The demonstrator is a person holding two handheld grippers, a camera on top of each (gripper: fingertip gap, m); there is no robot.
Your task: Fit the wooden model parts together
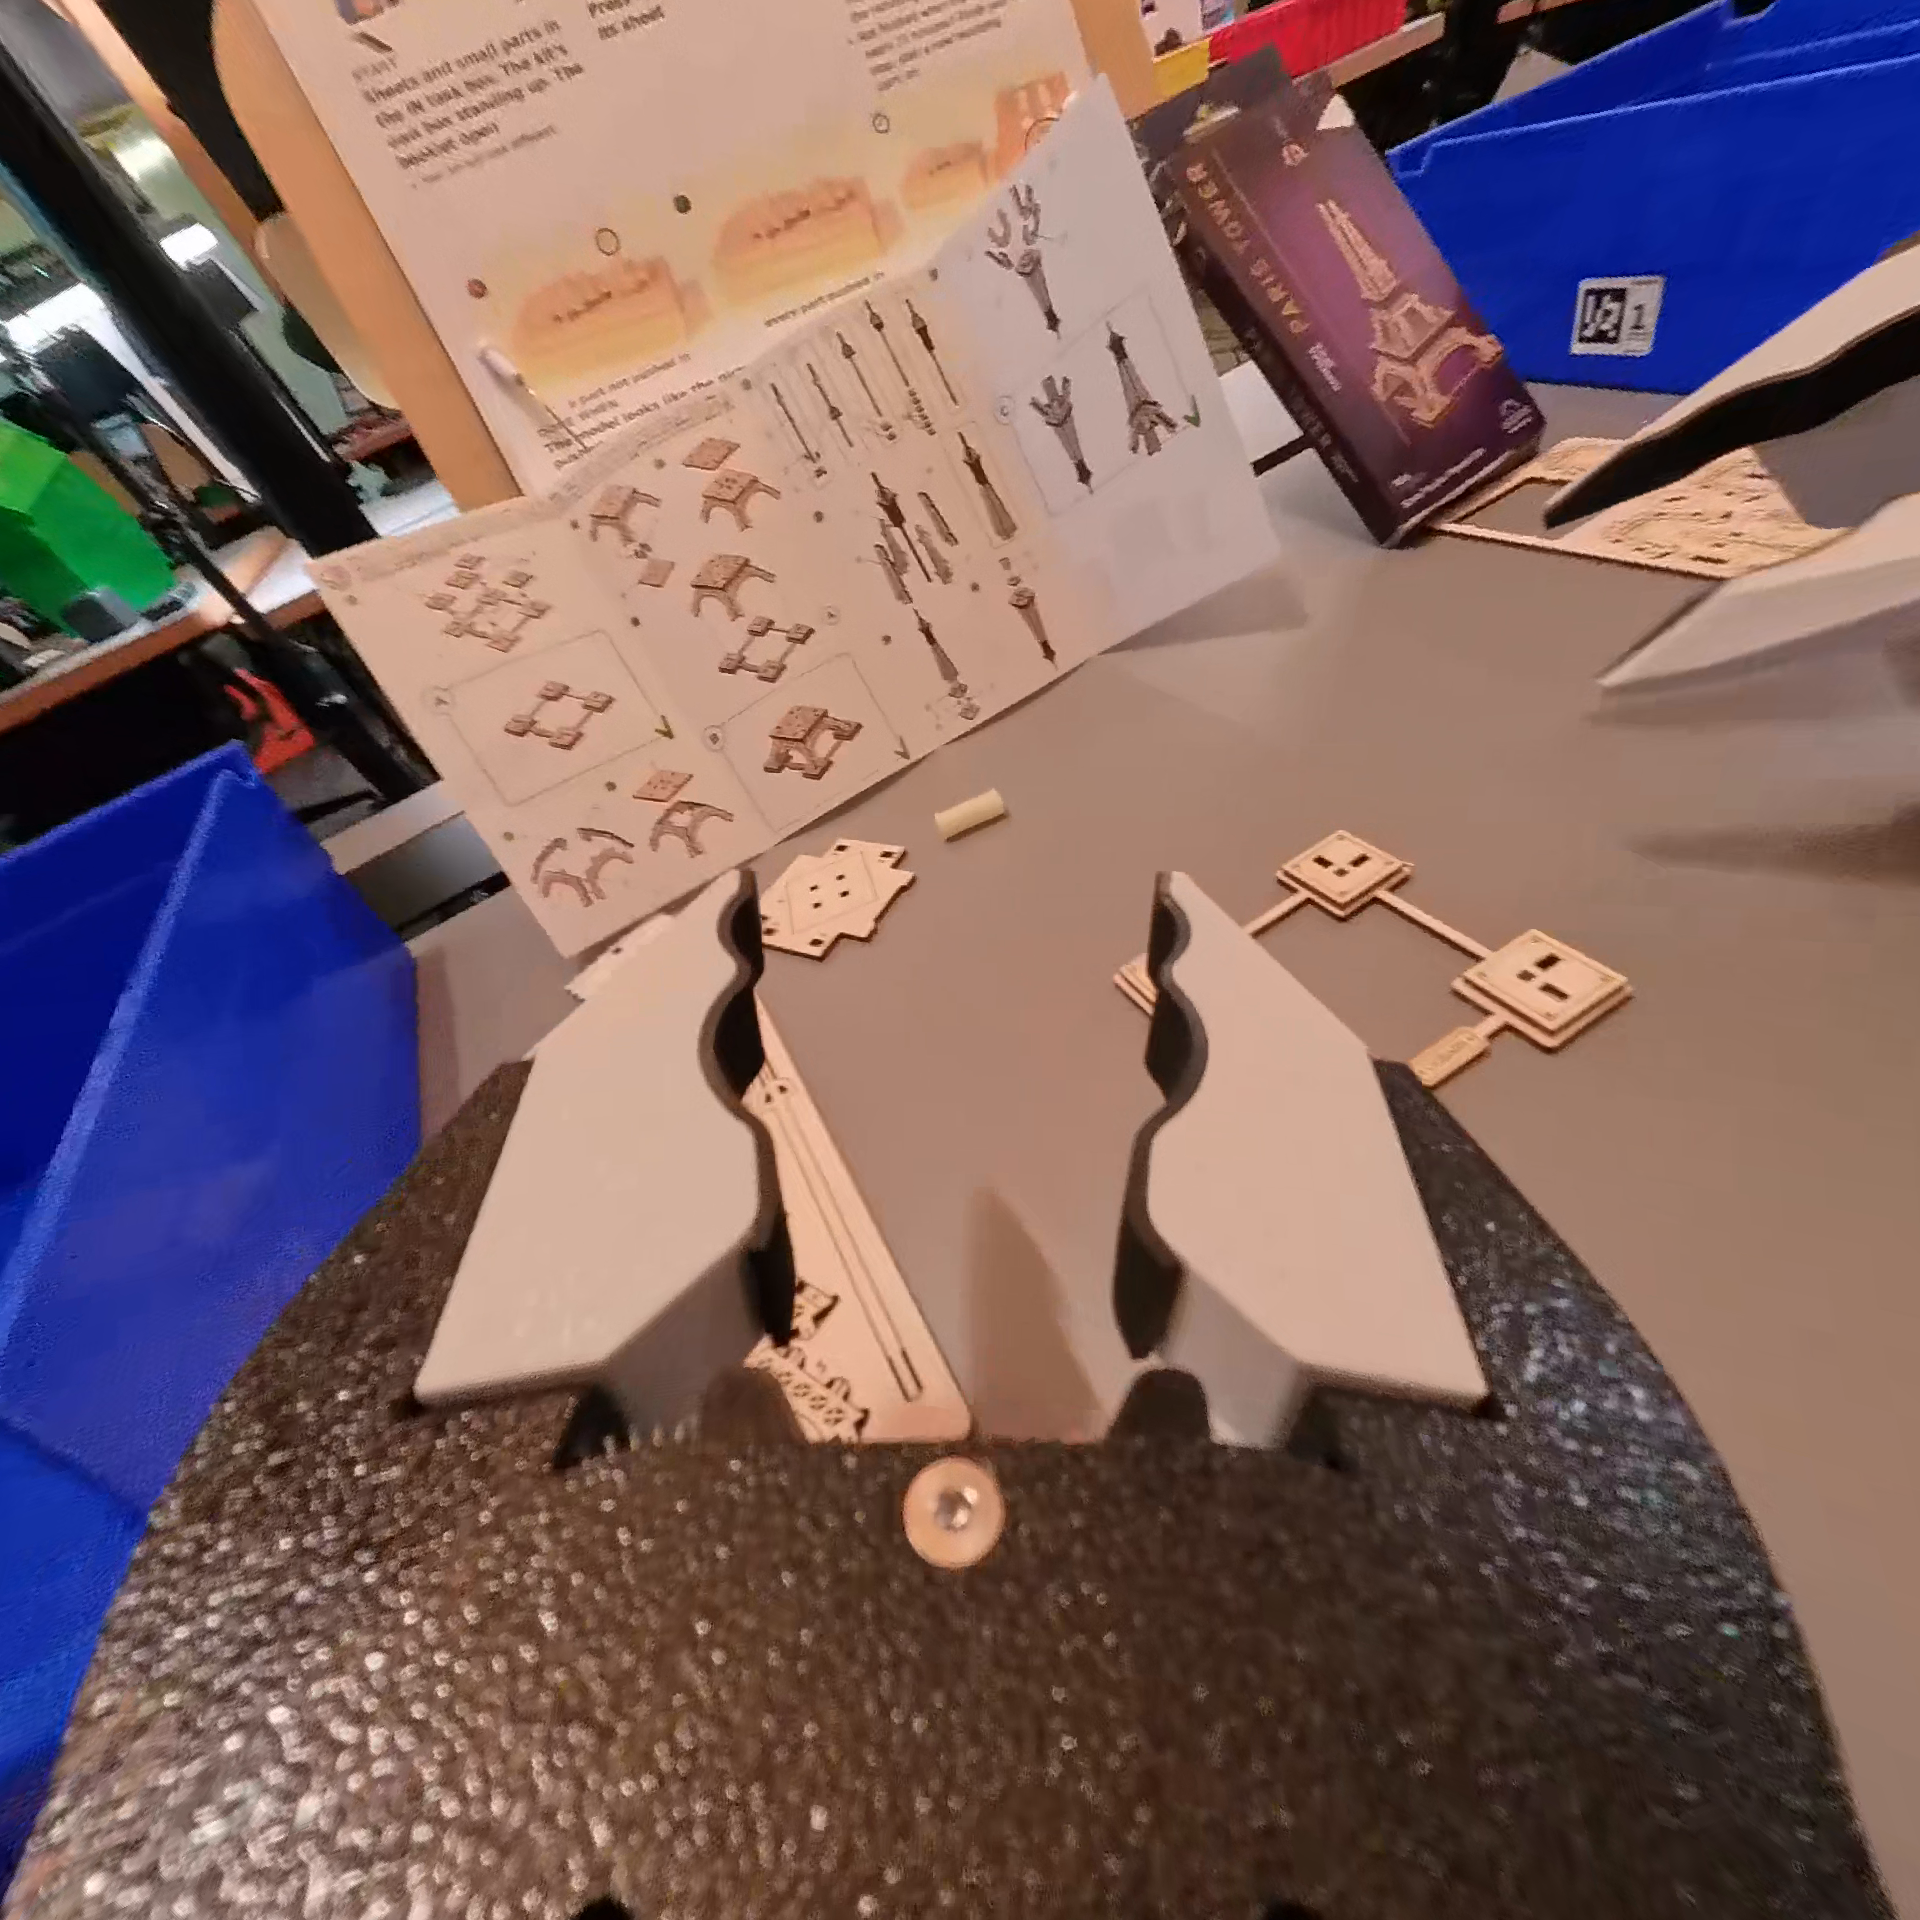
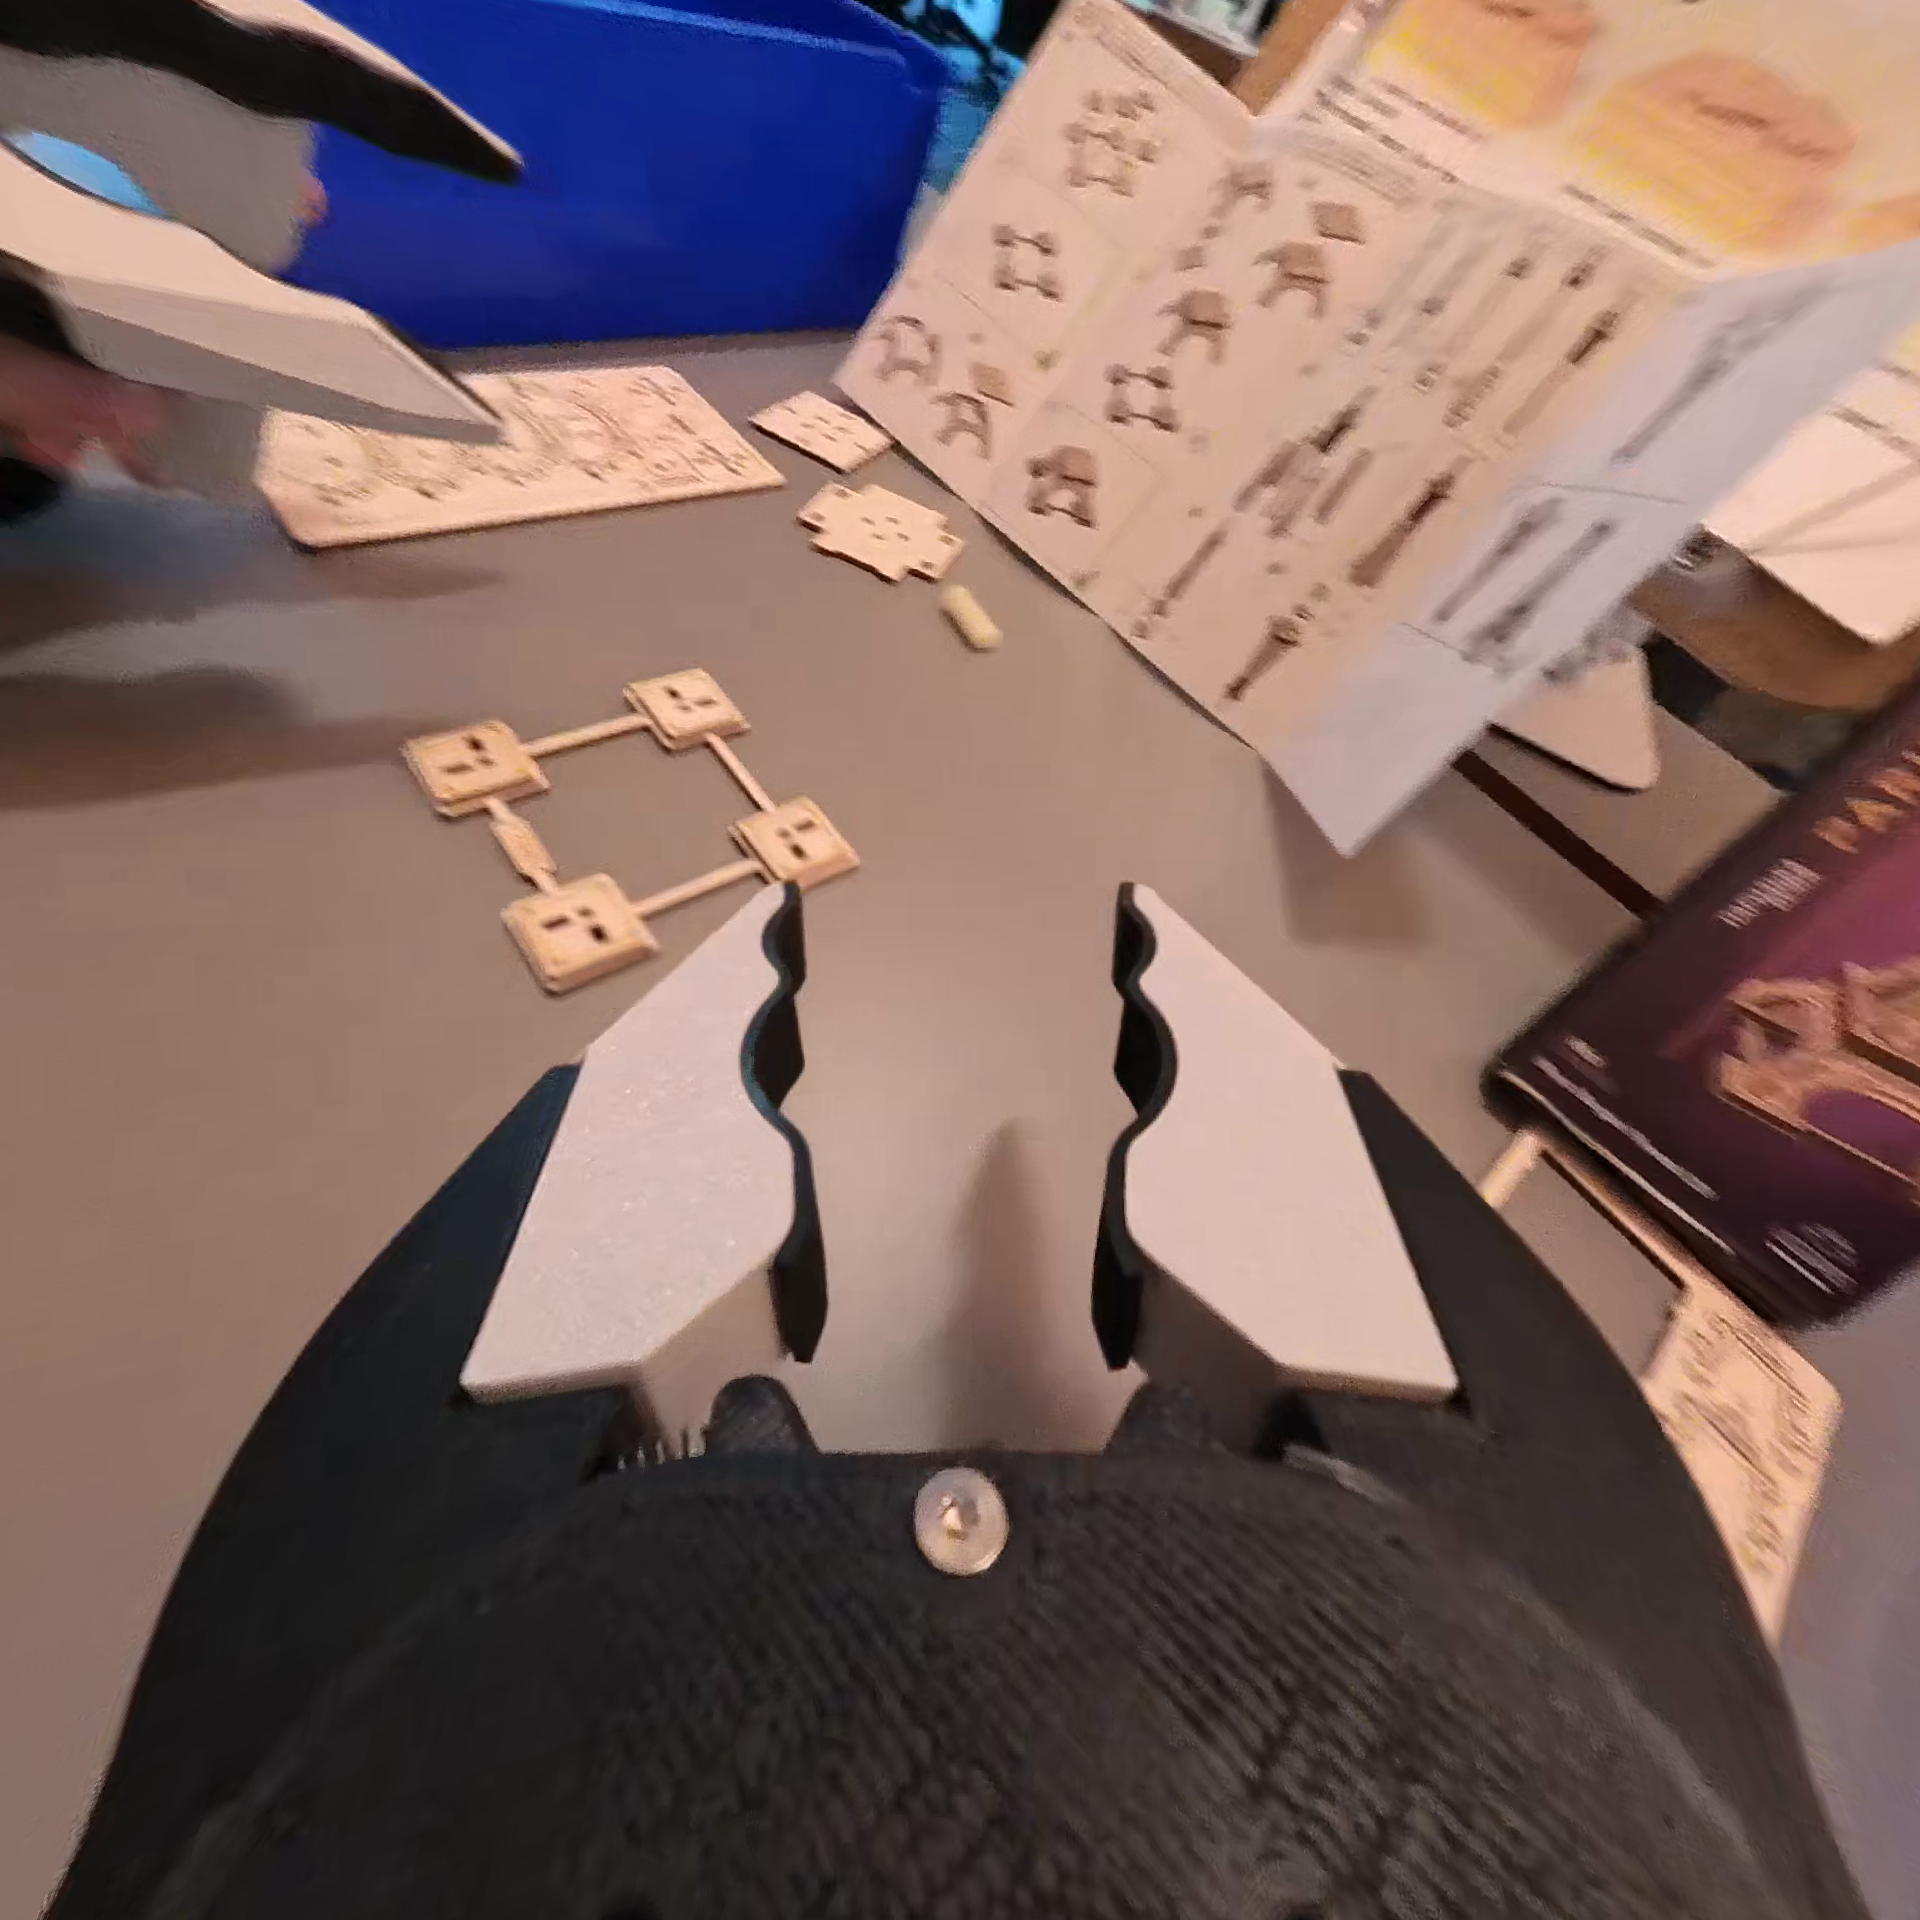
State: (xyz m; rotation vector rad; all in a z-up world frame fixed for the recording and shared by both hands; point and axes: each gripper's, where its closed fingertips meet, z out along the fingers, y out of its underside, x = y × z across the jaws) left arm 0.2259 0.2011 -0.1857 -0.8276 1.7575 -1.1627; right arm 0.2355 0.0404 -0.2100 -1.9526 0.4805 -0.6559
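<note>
A wooden square base frame (image 2: 577, 930) with four slotted corner pads lies flat on the grey table, just left of and ahead of my right gripper (image 2: 956, 904); that gripper is open and empty. The frame also shows in the left wrist view (image 1: 1543, 982), to the right of my left gripper (image 1: 956, 894), which is open and empty above a punched wooden sheet (image 1: 831, 1195). A flat cross-shaped wooden plate (image 1: 836, 899) lies by the left fingertip and also shows in the right wrist view (image 2: 883, 530). A small square plate (image 2: 821, 428) lies beyond it.
A folded instruction booklet (image 1: 831, 582) stands at the back, with a small pale cylinder (image 1: 971, 810) in front of it. The purple kit box (image 1: 1361, 343) leans on another wooden sheet (image 1: 1662, 530). Blue bins stand at the left (image 1: 156, 1039) and the far right (image 1: 1662, 208). The small square plate (image 2: 821, 428) is about 15 cm from my left fingertips and 30 cm from my right.
</note>
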